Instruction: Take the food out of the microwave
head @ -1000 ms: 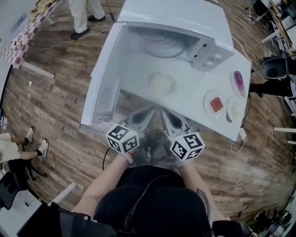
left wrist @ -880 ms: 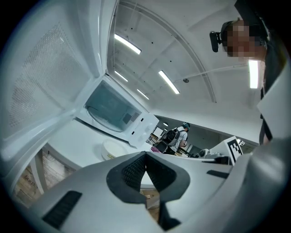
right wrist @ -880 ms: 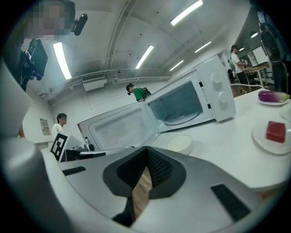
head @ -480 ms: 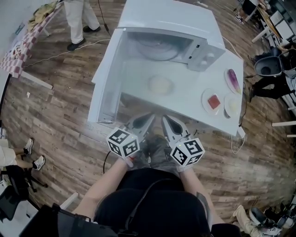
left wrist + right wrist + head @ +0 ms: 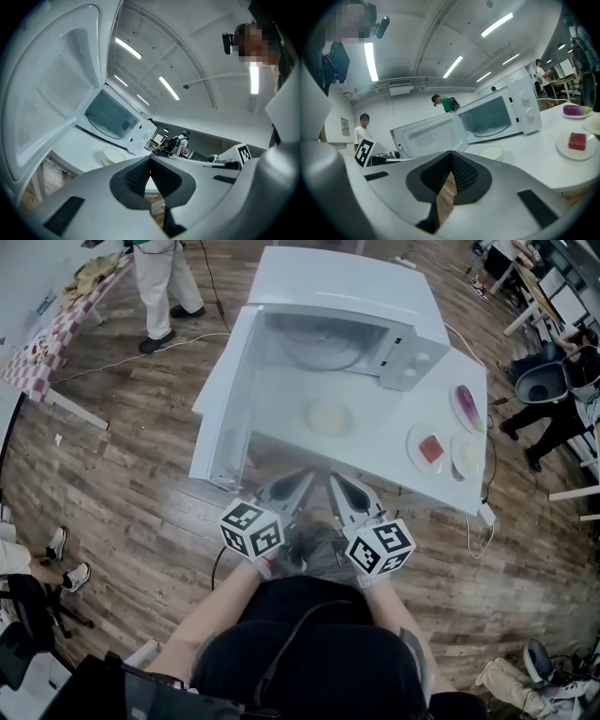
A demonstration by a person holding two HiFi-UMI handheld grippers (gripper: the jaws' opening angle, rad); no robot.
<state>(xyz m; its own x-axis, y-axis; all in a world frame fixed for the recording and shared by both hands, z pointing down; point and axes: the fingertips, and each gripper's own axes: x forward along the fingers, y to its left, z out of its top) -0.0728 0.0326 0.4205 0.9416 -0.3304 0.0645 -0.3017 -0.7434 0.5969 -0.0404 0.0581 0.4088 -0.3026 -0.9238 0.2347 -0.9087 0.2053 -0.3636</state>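
The white microwave [image 5: 352, 315] stands at the back of a white table [image 5: 375, 460], its door [image 5: 220, 399] swung wide open to the left. Inside I see only the glass turntable [image 5: 323, 348]. A small plate of pale food [image 5: 328, 416] rests on the table in front of the microwave [image 5: 497, 115], also visible as the plate [image 5: 491, 152] in the right gripper view and the plate [image 5: 112, 154] in the left gripper view. My left gripper [image 5: 305, 476] and right gripper [image 5: 335, 480] hover side by side at the table's near edge, both shut and holding nothing.
At the table's right end sit a plate with a red block [image 5: 431, 448], a plate with purple food [image 5: 466, 407] and a pale plate [image 5: 467, 457]. A person [image 5: 164, 273] stands at the back left beside a checked table [image 5: 52, 320]. Other people are at the right [image 5: 558, 381].
Both grippers have risen and drawn back a little from the table edge, still shut. The plate and microwave have not moved.
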